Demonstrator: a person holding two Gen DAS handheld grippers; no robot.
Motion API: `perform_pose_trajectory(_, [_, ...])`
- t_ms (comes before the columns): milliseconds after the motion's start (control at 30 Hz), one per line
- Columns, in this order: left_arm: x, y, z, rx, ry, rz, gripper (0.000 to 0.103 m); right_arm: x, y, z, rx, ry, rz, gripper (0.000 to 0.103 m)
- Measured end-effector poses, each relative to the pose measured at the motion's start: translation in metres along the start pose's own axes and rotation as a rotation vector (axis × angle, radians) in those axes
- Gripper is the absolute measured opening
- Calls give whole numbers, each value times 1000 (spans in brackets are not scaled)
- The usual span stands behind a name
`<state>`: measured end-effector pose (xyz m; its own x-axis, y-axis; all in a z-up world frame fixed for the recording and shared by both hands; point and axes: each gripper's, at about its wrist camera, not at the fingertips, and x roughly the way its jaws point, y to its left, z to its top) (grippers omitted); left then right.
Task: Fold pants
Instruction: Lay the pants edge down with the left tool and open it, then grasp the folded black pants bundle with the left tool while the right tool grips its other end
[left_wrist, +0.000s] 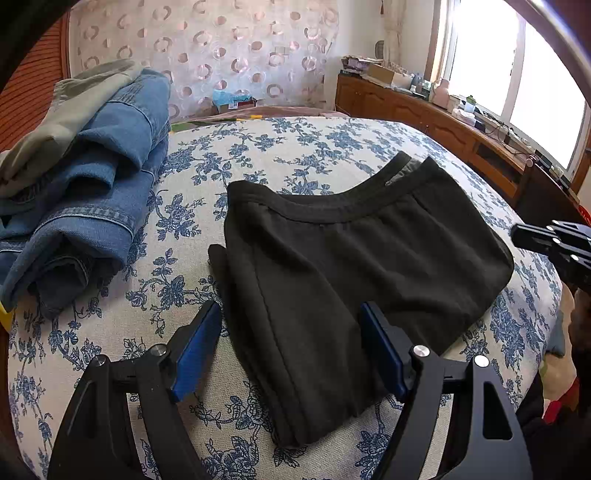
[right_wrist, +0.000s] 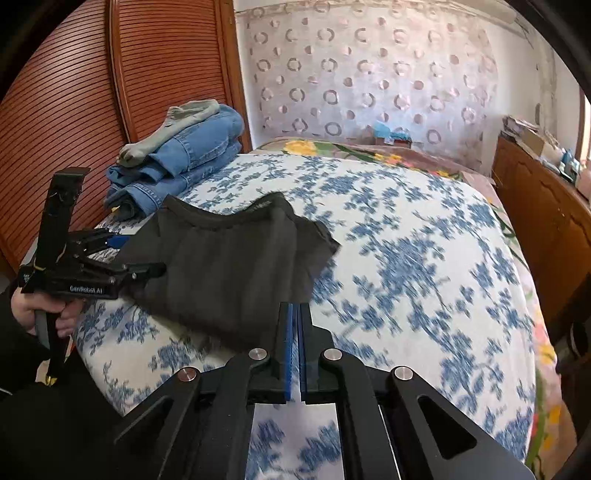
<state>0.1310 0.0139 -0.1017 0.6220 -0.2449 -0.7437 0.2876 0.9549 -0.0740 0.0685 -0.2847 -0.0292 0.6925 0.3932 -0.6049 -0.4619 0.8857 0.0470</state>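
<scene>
From the left wrist, the black pants (left_wrist: 351, 266) are seen folded on the flowery bed cover (left_wrist: 303, 147). The left gripper (left_wrist: 291, 350) is held wide open around their near edge, likely so it can be grabbed. Other clothes (left_wrist: 85, 177) are stacked aside, probably done.

From the right wrist, the right gripper (right_wrist: 295, 347) is seen closed on nothing, just beside the pants' edge, maybe after letting go.
</scene>
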Motion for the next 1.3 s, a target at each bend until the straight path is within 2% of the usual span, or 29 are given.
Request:
perform_pose_trajectory(33, [0, 0, 0, -1, 0, 0, 77, 4, 1, 3, -4, -1, 6, 4])
perform_pose_trajectory(100, [0, 0, 0, 0, 0, 1, 77, 11, 2, 10, -15, -4, 4, 12])
perform_pose_trajectory(167, [0, 0, 0, -1, 0, -1, 77, 19, 5, 19, -28, -12, 10, 25])
perform_pose_trajectory(267, [-1, 1, 0, -6, -1, -3, 78, 35, 5, 32, -32, -10, 32, 30])
perform_pose_trajectory(433, [-2, 3, 2, -11, -1, -5, 77, 60, 7, 48, -59, 20, 40, 30])
perform_pose_trajectory(633, [-10, 10, 18, 14, -39, 16, 77, 81, 4, 66, -81, 38, 52, 30])
perform_pose_trajectory(667, [-10, 12, 22, 17, -38, 17, 77, 83, 2, 68, -81, 42, 60, 28])
perform_pose_trajectory(700, [-9, 14, 26, 19, -36, 19, 77, 86, 3, 70, -81, 44, 63, 21])
perform_pose_trajectory(733, [-7, 17, 30, 20, -34, 20, 77, 89, 2, 72, -86, 49, 72, 10])
perform_pose_trajectory(800, [-2, 22, 38, 15, -25, 15, 67, 92, 1, 78, -87, 36, 86, 9])
perform_pose_trajectory(867, [4, 27, 44, 6, -14, 1, 64, 94, -2, 82, -78, 18, 96, 8])
perform_pose_trajectory(933, [9, 30, 48, 4, -10, -21, 52, 97, -6, 83, -61, 11, 103, 8])
perform_pose_trajectory(1167, [21, 37, 55, -11, -2, -66, 20, 124, -14, 80, -41, 65, 109, 8])
perform_pose_trajectory(1300, [21, 41, 57, -32, -9, -54, 18, 130, -16, 81, -23, 76, 118, 8])
